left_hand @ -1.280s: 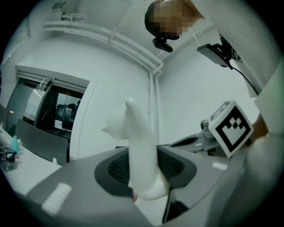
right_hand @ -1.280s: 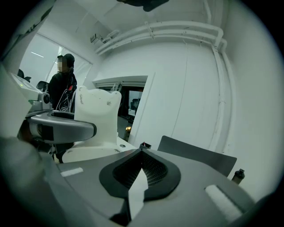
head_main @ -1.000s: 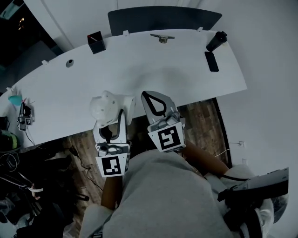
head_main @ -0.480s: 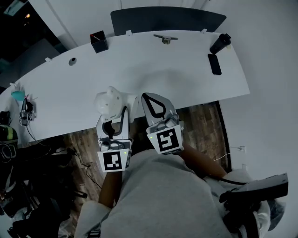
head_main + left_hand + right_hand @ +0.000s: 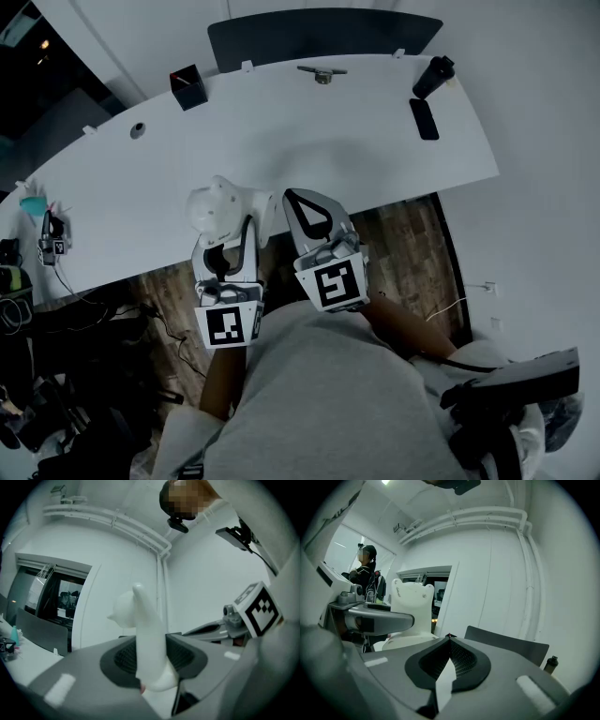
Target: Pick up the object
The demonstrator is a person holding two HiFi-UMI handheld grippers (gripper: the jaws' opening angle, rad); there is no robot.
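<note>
The white bench (image 5: pixel 309 141) curves across from 9 o'clock to 3 o'clock ahead of me, with a dark panel (image 5: pixel 319 37) standing behind its far edge at 12 o'clock and wooden floor (image 5: pixel 412 244) showing under its near edge.

My left claw (image 5: pixel 232 242) points toward 12 o'clock at the near edge of the bench. Its jaws stand partly apart, pressed on the white object (image 5: pixel 220 211) from both sides. The left gripper view shows the object upright between them. I cannot tell whether it clears the bench top.

My right claw (image 5: pixel 314 211) sits just beside it, at the object's 3 o'clock. Its jaws are closed tip to tip with nothing between them, and it does not touch the object.

Well apart on the far side of the bench are a black box (image 5: pixel 187 86) at 11 o'clock, a black bottle (image 5: pixel 433 77) at 1 o'clock and a dark phone (image 5: pixel 424 119) just beside the bottle.
</note>
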